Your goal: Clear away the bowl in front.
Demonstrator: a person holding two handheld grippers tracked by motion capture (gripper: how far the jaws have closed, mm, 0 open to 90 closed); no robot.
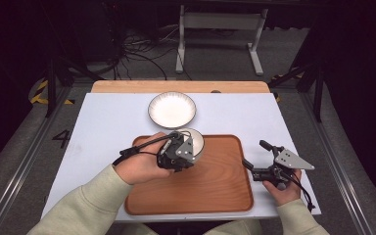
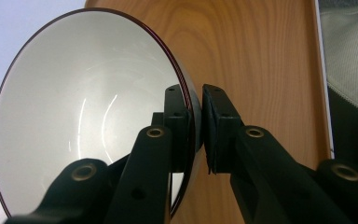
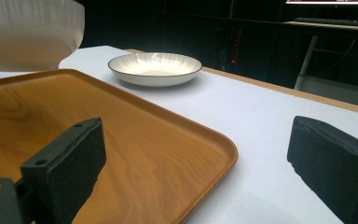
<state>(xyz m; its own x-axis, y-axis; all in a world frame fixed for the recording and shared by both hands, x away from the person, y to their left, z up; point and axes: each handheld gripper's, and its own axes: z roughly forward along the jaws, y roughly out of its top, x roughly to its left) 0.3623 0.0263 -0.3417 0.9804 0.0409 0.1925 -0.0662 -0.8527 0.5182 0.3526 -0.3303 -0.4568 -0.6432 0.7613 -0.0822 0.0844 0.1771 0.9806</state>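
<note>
A white table [image 1: 103, 127] with a wooden far edge stands in a dark room, with cables on the grey floor behind it. On the table lie a wooden tray [image 1: 215, 186] and, beyond it, a plate [image 1: 172, 109]. The left gripper [image 1: 178, 152] clamps the rim of a white bowl [image 2: 84, 107] over the tray's far edge; the bowl is tilted, its opening turned sideways toward the camera. The right gripper [image 1: 269, 164] rests with jaws wide apart, just beside the tray's right edge.
</note>
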